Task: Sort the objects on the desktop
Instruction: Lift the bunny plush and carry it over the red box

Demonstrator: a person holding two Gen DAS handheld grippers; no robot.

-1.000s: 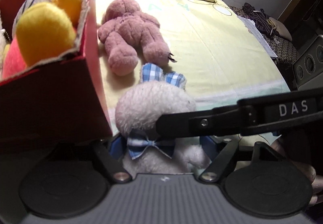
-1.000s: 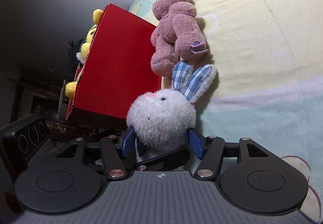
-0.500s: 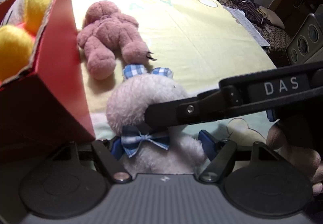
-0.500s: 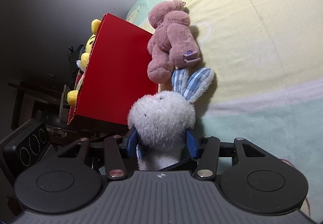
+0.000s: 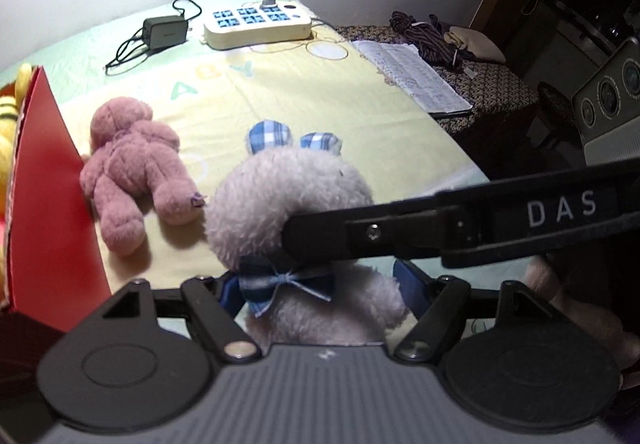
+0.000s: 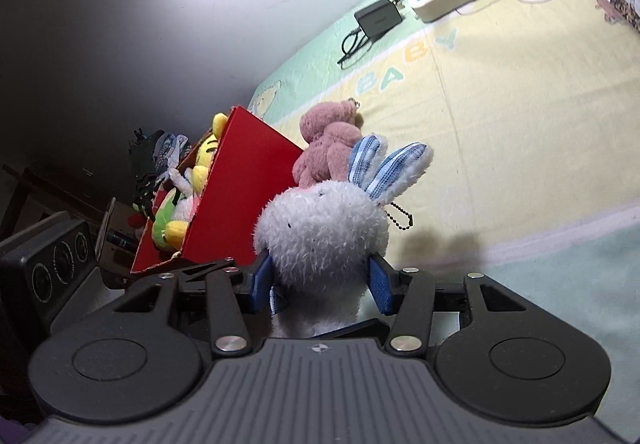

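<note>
A white plush bunny with blue checked ears and a bow hangs above the mat, casting a shadow. My left gripper is shut on its body, blue pads on both sides. My right gripper is shut on its neck below the head; one of its black fingers crosses the left wrist view. A pink plush bear lies face down on the mat beside the red box. The box holds yellow and green plush toys.
A white power strip and a black charger lie at the mat's far edge. Papers and cords sit off the mat to the right. A grey device with dials stands at the right. A hand holds the right gripper.
Both grippers have risen with the bunny, lifting it off the mat and away from the red box. The pink bear has stayed where it was.
</note>
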